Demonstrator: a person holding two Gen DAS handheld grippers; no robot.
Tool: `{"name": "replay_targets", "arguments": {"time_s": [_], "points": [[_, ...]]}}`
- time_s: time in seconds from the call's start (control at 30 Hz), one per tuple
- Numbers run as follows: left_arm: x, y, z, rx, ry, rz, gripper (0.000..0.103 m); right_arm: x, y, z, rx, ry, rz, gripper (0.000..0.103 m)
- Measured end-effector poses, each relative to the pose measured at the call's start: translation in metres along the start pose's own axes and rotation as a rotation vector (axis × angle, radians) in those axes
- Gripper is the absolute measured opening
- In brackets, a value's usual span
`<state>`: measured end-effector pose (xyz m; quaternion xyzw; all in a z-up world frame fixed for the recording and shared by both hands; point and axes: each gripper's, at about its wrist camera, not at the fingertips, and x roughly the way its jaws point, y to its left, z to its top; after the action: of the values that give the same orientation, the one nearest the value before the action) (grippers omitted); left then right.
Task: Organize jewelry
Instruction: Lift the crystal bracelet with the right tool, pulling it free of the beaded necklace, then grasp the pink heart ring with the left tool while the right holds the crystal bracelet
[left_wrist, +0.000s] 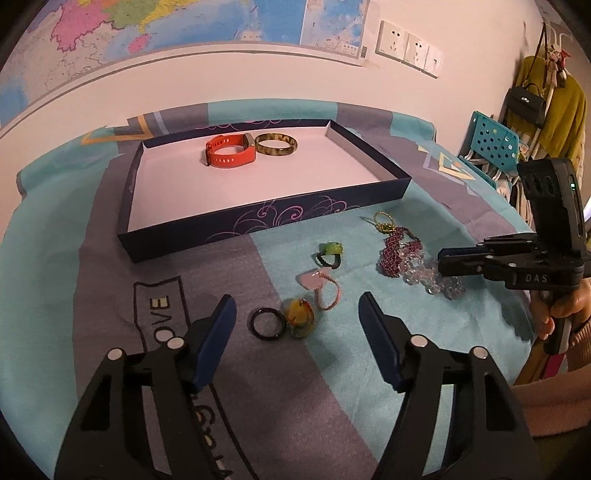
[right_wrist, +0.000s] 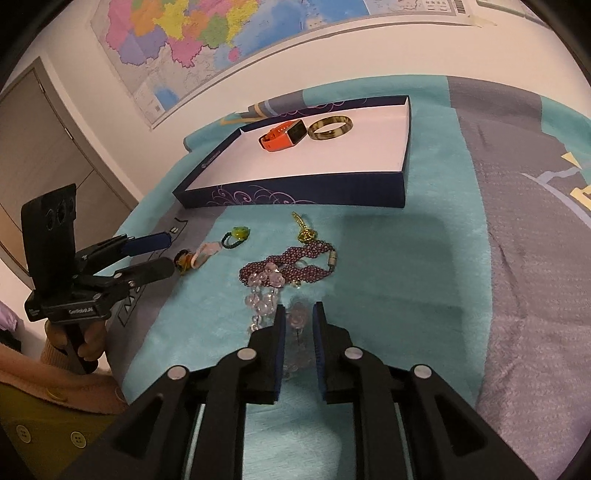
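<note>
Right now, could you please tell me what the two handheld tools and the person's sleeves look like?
Both tools are black plastic with silver pivot rivets and blue-padded fingers. The right tool carries white "DAS" lettering and an upright black block with a green light. The left tool has a white-lettered label. A ribbed tan cuff shows under a pink sleeve.

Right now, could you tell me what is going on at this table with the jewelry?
A person holding a gripper in each hand is sorting jewelry into a shallow dark blue box, where an orange watch and a mottled brown bangle already lie. The right gripper straddles a clear crystal bead bracelet on the teal cloth, jaws narrowly apart. The left gripper hangs open above a black ring and amber pendant.
</note>
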<state>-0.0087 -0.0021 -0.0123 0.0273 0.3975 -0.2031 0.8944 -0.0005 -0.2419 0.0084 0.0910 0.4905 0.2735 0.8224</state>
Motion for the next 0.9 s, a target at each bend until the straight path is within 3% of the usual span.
{"name": "replay_targets", "arguments": {"time_s": [0.27, 0.4, 0.53, 0.63, 0.9], "points": [[0.017, -0.023, 0.01, 0.074, 0.01, -0.046, 0.053, -0.001, -0.001, 0.0, 0.018, -0.019, -0.006, 0.027], [0.03, -0.02, 0.013, 0.046, 0.046, -0.062, 0.038, -0.002, 0.004, -0.001, -0.001, -0.024, -0.023, 0.035], [0.037, -0.016, 0.016, 0.024, 0.061, -0.073, 0.031, -0.001, 0.008, -0.002, -0.015, -0.029, -0.033, 0.039], [0.039, -0.018, 0.015, 0.033, 0.07, -0.078, 0.017, 0.001, 0.012, 0.0, -0.034, -0.029, -0.051, 0.039], [0.038, -0.022, 0.014, 0.045, 0.067, -0.055, 0.017, 0.006, 0.026, -0.003, -0.11, -0.023, -0.109, 0.049]]}}
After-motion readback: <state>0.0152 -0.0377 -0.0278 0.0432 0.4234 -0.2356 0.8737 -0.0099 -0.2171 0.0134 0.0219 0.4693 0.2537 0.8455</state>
